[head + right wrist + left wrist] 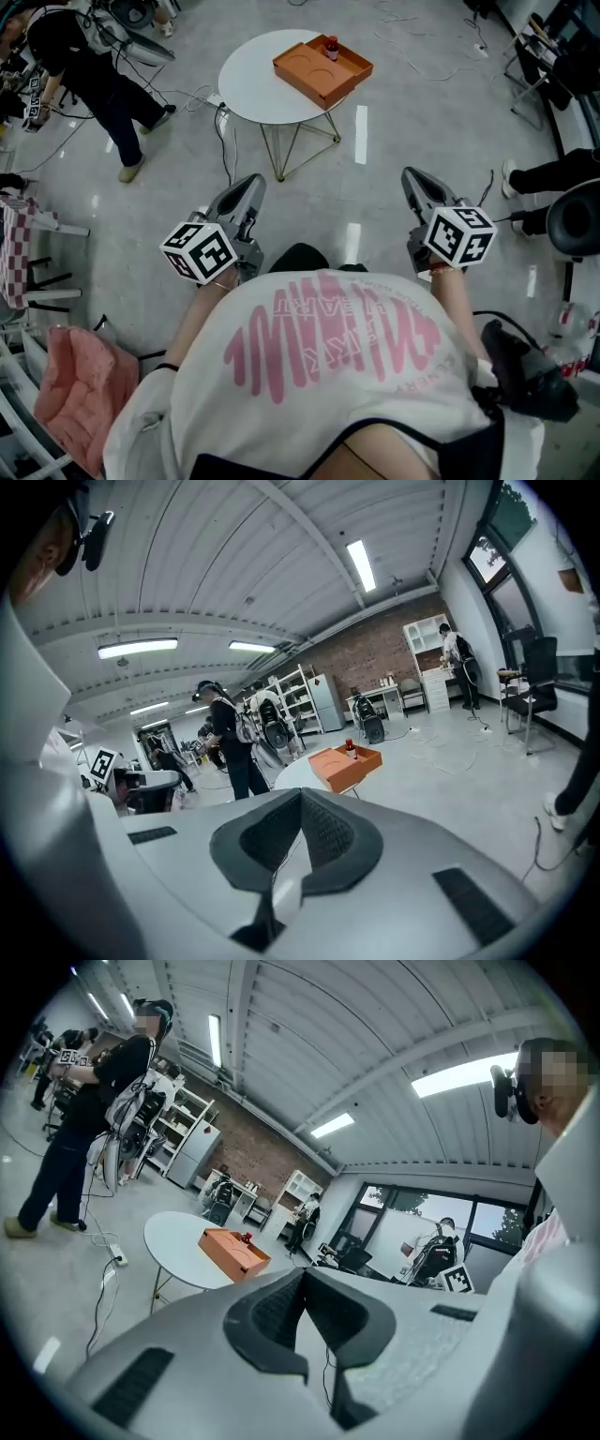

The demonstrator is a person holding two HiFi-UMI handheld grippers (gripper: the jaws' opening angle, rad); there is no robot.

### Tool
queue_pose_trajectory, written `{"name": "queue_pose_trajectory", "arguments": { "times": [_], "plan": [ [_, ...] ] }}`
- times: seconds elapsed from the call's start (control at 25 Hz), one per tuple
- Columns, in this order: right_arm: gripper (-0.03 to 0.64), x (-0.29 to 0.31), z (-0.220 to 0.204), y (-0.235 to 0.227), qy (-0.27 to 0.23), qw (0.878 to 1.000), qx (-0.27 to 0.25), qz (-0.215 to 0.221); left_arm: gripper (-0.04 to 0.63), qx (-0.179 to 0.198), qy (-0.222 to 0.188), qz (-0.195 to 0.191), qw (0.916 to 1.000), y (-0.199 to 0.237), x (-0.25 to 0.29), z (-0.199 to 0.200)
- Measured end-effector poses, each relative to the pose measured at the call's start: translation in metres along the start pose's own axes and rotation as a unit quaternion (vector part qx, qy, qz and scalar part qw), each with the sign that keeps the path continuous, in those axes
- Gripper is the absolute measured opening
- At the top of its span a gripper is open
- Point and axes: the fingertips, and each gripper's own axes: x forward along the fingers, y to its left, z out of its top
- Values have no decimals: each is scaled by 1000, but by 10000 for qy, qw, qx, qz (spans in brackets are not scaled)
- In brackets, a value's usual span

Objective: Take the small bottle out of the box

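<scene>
A small red bottle [332, 47] stands upright in the far corner of an open orange box [322, 67] on a round white table [253, 86]. The bottle [351, 750] and box [343, 766] also show far ahead in the right gripper view, and the box [232, 1252] in the left gripper view. My left gripper [251, 187] and right gripper [412, 178] are held close to my chest, well short of the table. Both are shut with nothing between their jaws.
The table stands on thin gold legs [298, 142] on a grey floor with cables [217, 112] beside it. A person in black [89, 70] stands to the left. Chairs and someone's legs [553, 183] are on the right, a pink cloth [80, 394] at lower left.
</scene>
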Motion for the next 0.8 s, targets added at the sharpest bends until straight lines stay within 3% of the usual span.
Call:
{"name": "queue_pose_trajectory", "arguments": {
  "times": [0.24, 0.44, 0.8],
  "plan": [
    [3, 36, -5, -14, 213, 9997, 109, -9, 8, -199, -33, -319, 9993, 17, 31, 8],
    [3, 73, 11, -33, 311, 9990, 249, -205, 8, -328, 297, -418, 9981, 47, 84, 20],
    [3, 158, 86, -58, 70, 9980, 353, -524, 8, -149, 534, -1008, 9934, 94, 188, 103]
  ]
}}
